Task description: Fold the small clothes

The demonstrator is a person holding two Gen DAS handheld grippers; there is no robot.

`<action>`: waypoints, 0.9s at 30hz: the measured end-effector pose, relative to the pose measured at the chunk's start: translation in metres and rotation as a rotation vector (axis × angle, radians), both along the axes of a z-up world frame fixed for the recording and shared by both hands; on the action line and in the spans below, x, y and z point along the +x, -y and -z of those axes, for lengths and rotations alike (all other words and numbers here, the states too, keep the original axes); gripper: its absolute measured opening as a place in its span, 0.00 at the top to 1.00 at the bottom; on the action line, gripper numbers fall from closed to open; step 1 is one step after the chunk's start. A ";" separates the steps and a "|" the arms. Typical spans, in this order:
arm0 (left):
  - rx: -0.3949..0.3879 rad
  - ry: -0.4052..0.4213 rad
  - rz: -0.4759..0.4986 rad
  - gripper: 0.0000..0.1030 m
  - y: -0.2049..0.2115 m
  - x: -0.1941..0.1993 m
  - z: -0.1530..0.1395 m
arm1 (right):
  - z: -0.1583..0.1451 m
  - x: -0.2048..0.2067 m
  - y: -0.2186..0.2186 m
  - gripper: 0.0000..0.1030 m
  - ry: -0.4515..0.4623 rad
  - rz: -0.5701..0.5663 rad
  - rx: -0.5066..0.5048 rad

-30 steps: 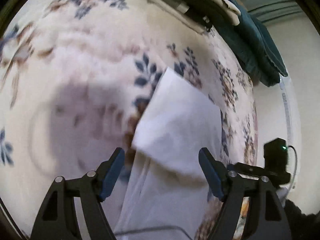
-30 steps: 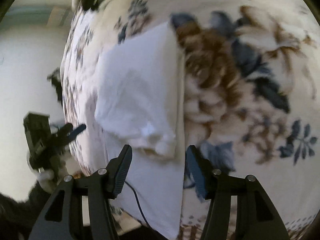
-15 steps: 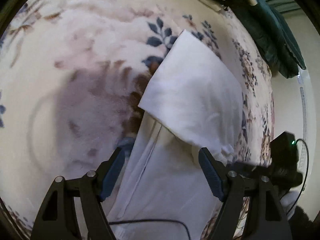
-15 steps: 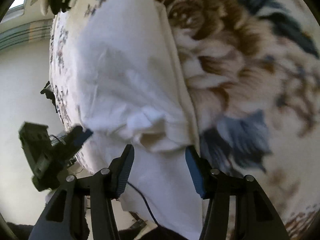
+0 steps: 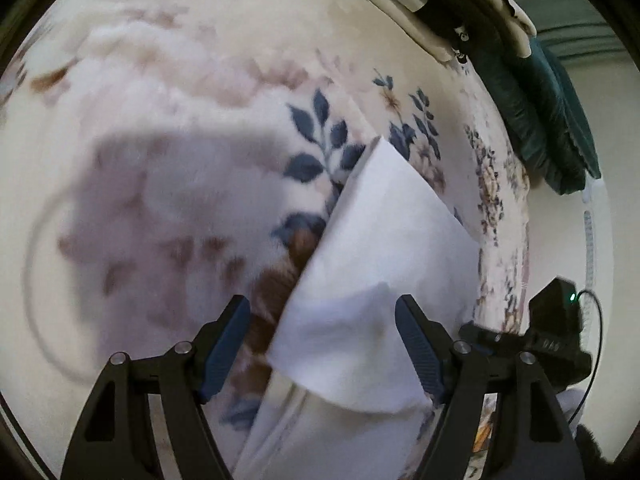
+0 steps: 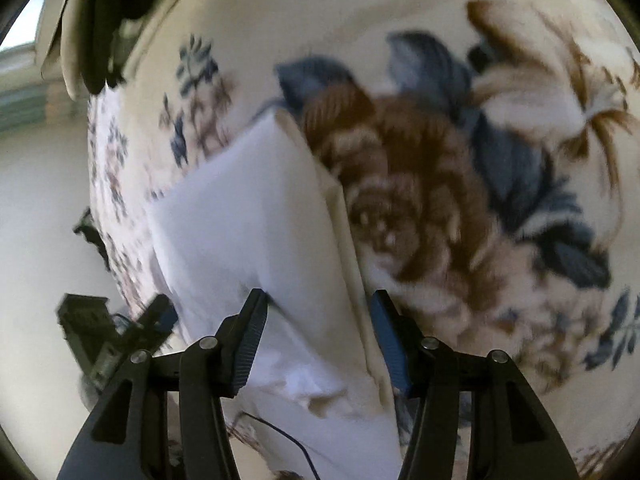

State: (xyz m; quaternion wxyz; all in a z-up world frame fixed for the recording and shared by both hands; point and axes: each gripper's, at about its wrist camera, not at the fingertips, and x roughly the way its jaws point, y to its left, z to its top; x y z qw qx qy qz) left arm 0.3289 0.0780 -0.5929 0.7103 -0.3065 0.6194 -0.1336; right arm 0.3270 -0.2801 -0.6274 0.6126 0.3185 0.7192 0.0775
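White garment (image 5: 372,272) lies folded on the floral blanket (image 5: 180,160), between both claws: left claw (image 5: 322,350) closing, not yet gripping; right claw (image 6: 316,336) released.

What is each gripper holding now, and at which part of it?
Nothing is gripped yet. The left gripper, jaws closing, straddles the folded edge of the white garment; the right gripper straddles its other side. No pad presses the cloth.

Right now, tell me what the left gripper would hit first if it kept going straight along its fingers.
Most likely the folded white garment: the left gripper has its jaws closing, with the cloth's near flap between them but no pad pressing it. The floral blanket lies right underneath. Depth is hard to judge through the fisheye.
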 end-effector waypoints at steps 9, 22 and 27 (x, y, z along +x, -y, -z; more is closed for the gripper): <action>-0.005 0.046 -0.012 0.89 0.010 -0.012 -0.005 | 0.013 -0.070 0.018 0.47 -0.056 0.118 0.035; -0.050 0.062 -0.020 0.94 0.011 -0.023 -0.021 | -0.029 -0.101 0.042 0.93 0.042 0.174 -0.030; -0.030 0.003 0.023 0.91 0.014 -0.024 -0.001 | -0.017 -0.088 0.037 0.92 -0.023 0.131 -0.056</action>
